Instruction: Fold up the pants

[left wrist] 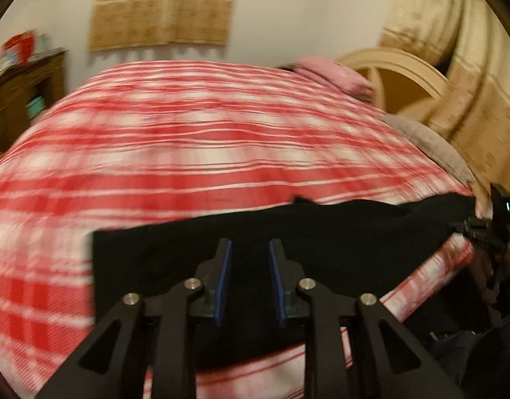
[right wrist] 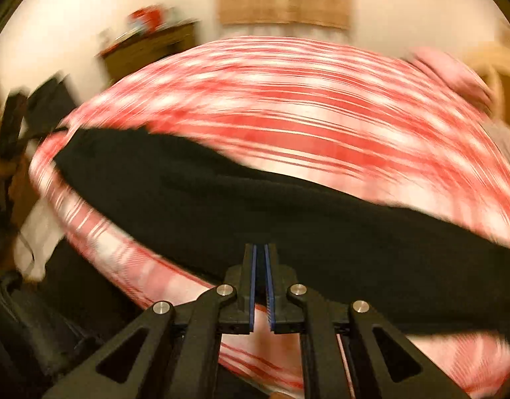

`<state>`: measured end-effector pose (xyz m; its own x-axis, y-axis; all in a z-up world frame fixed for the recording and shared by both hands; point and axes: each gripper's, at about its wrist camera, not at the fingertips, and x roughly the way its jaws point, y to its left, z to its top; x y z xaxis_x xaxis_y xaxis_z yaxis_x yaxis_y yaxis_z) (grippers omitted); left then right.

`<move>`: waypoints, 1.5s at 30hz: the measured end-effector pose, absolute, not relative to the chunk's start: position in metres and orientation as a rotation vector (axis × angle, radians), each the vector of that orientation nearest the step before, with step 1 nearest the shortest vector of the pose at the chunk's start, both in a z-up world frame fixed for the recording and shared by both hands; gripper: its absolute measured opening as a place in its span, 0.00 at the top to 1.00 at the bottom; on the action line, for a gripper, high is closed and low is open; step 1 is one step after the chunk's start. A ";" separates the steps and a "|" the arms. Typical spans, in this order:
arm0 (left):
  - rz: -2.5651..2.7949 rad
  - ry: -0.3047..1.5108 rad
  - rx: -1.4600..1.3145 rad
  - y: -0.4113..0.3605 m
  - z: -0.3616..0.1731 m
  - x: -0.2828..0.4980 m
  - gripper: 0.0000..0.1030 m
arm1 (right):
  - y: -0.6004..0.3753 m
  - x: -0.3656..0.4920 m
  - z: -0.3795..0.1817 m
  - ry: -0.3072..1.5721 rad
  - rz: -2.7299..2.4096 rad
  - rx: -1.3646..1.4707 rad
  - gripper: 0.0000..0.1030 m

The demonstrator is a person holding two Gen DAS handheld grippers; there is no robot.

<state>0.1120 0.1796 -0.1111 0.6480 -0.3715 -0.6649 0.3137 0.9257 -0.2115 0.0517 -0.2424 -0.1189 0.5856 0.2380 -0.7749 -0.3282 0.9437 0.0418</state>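
Black pants (left wrist: 354,232) lie as a long flat band across the near side of a bed with a red and white plaid cover (left wrist: 188,133). My left gripper (left wrist: 250,249) hovers over the band's left part. It is open, its blue pads clearly apart, and I see only black cloth behind the gap. In the right wrist view the pants (right wrist: 188,193) run from upper left to lower right. My right gripper (right wrist: 260,247) is shut, with its tips over the near edge of the cloth and no fabric visibly clamped. Both views are blurred.
A pink pillow (left wrist: 334,73) and a grey cushion (left wrist: 431,146) lie at the bed's far right, by a cream headboard (left wrist: 387,63). A wooden cabinet (left wrist: 29,86) stands at the left wall. Beige curtains (left wrist: 161,10) hang behind the bed.
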 end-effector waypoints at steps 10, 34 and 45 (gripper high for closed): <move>-0.551 0.820 -0.053 0.086 -0.130 0.136 0.67 | -0.375 0.026 -0.089 0.841 -0.250 0.122 0.30; -0.533 0.892 -0.049 0.083 -0.170 0.135 0.58 | -0.435 0.102 0.009 0.514 -0.089 0.336 0.97; -0.538 0.892 -0.010 0.077 -0.166 0.133 0.55 | -0.506 0.037 -0.109 0.717 -0.233 0.572 0.96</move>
<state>0.1331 0.0768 -0.1663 0.5046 -0.4501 -0.7368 0.4420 0.8677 -0.2273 0.0368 -0.5059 -0.1091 0.7362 -0.0096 -0.6767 0.3900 0.8232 0.4126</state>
